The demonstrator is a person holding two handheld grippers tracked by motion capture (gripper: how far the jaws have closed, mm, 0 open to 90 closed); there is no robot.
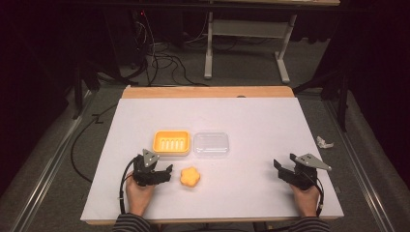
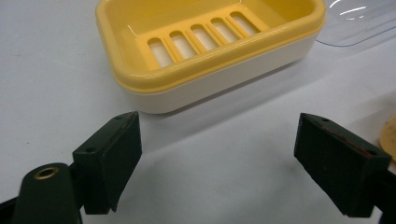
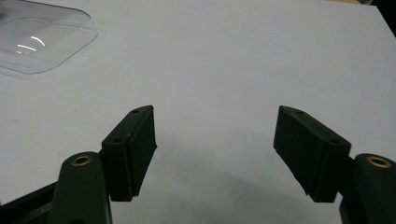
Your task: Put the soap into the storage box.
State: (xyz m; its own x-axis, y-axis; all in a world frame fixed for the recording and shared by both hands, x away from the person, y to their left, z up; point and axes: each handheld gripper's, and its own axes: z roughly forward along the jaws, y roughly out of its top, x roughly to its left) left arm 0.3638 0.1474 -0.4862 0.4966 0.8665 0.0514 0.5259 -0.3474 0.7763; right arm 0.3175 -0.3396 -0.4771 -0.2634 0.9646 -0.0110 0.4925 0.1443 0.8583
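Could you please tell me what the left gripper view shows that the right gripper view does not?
The left gripper view alone has the yellow soap dish, empty, with its slotted insert, and at the right edge a sliver of the orange flower-shaped soap. The right gripper view has nothing the other lacks, beyond a wider stretch of bare white table and its own open right gripper. Both share the clear lid, lying on the table, and the left gripper is open too.
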